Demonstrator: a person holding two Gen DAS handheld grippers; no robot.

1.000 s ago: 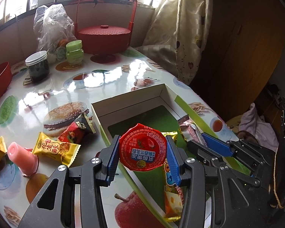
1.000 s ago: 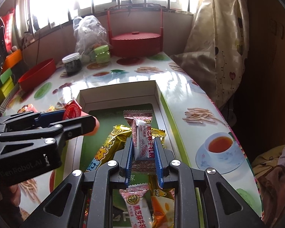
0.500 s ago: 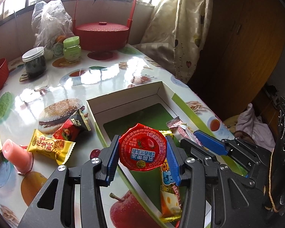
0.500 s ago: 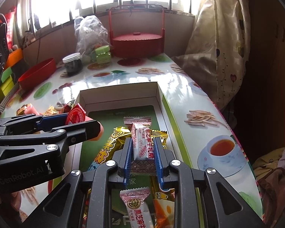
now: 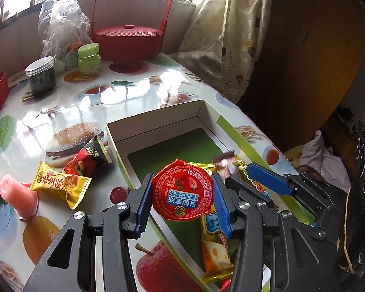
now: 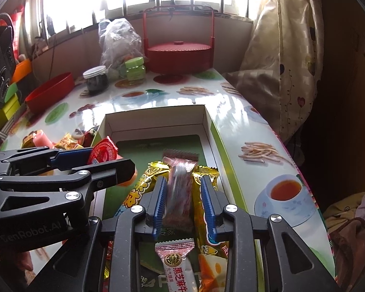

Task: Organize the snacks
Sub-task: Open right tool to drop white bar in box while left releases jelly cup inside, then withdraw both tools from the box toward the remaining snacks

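Left claw [image 5: 182, 198] is clamped on a red-lidded jelly cup [image 5: 182, 196], held above the near-left edge of the open box [image 6: 155, 116]. Right claw [image 6: 185, 202] stands apart, its jaws either side of a blurred pink snack bar [image 6: 180, 185] over the box's packets. 3 loose wrapped snacks and a pink jelly cup [image 5: 17, 197] lie on the desk [image 5: 138, 92] at 9 o'clock of the box.

Two handheld grippers, the left gripper [image 5: 182, 199] and right gripper [image 6: 185, 202], share one build: black skeletal frames with triangular cut-outs, silver round screw heads at the joints, and blue ribbed pads [image 6: 159, 202] lining the fingers. Pale "GenRobot.AI" lettering [image 6: 34, 231] marks the left unit's side.
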